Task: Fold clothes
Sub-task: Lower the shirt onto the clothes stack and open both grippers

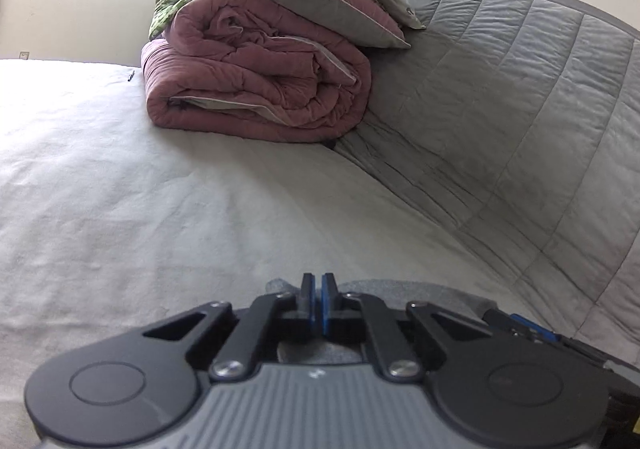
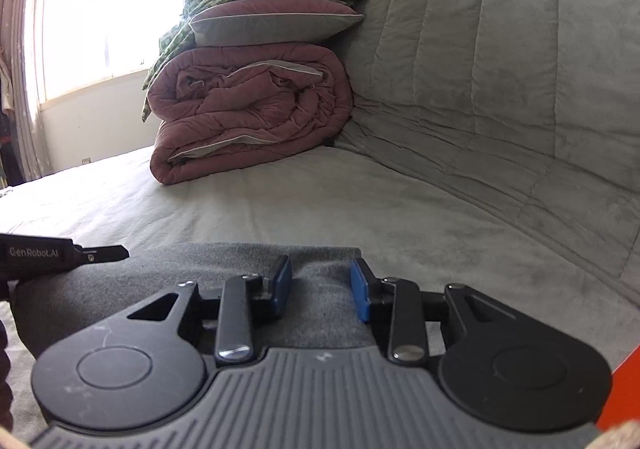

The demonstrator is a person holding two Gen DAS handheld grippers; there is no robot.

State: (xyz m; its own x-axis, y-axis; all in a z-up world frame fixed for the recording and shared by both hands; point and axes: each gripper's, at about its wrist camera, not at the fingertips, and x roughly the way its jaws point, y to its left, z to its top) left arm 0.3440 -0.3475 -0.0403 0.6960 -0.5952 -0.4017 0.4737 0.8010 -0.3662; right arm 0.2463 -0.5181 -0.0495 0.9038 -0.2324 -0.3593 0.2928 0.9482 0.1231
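Pinching the grey garment (image 2: 240, 281) on the bed (image 2: 360, 209), well short of the rolled pink quilt (image 2: 248, 109).
Left hand-held gripper (image 1: 319, 281) is pressed together, apparently on the cloth's edge; right hand-held gripper (image 2: 321, 281) stands apart over it; most folding looks undone.
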